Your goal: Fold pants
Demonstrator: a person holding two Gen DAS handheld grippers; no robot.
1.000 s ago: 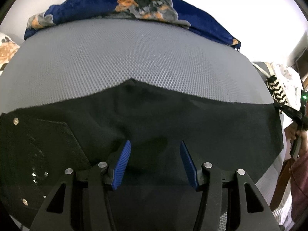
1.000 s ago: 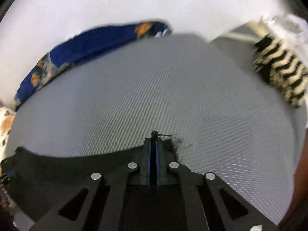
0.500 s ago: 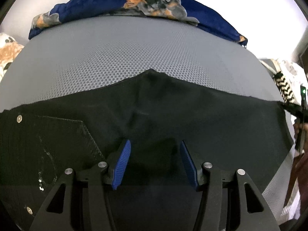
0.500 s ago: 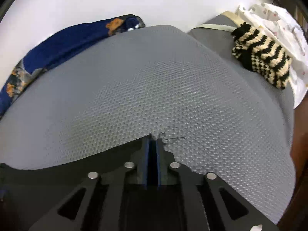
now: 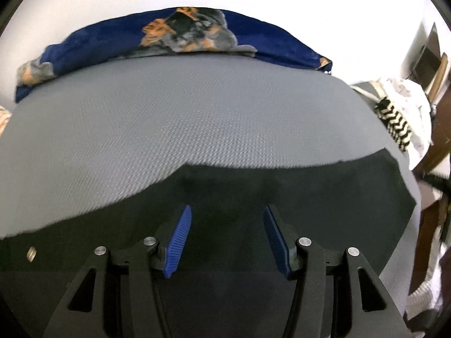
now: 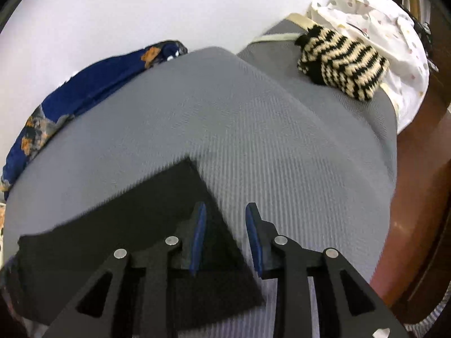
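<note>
Left gripper (image 5: 225,236): blue pads spread wide, nothing between them, hanging over the middle of the black pants (image 5: 296,197); whether the tips touch the cloth cannot be told. Right gripper (image 6: 225,235): jaws parted, empty, straddling the angled edge of the pants (image 6: 135,219) near a corner, left pad over black cloth, right pad over bare surface. Judgement: with both grippers empty, the cloth lies flat on its own, so this reads as a pause between folds, the corner placed and let go. The pants lie spread on the near part of the grey textured mat (image 5: 169,129), which gives a grippy, level bed for the fold; a small metal rivet (image 5: 31,253) shows at the left, so that end is probably the waist. Farther out, kept off the working area, a striped knit item (image 6: 341,64) and a white spotted cloth (image 6: 394,36) sit at the right edge, and a blue patterned blanket (image 5: 174,36) lines the far rim against the white wall.
</note>
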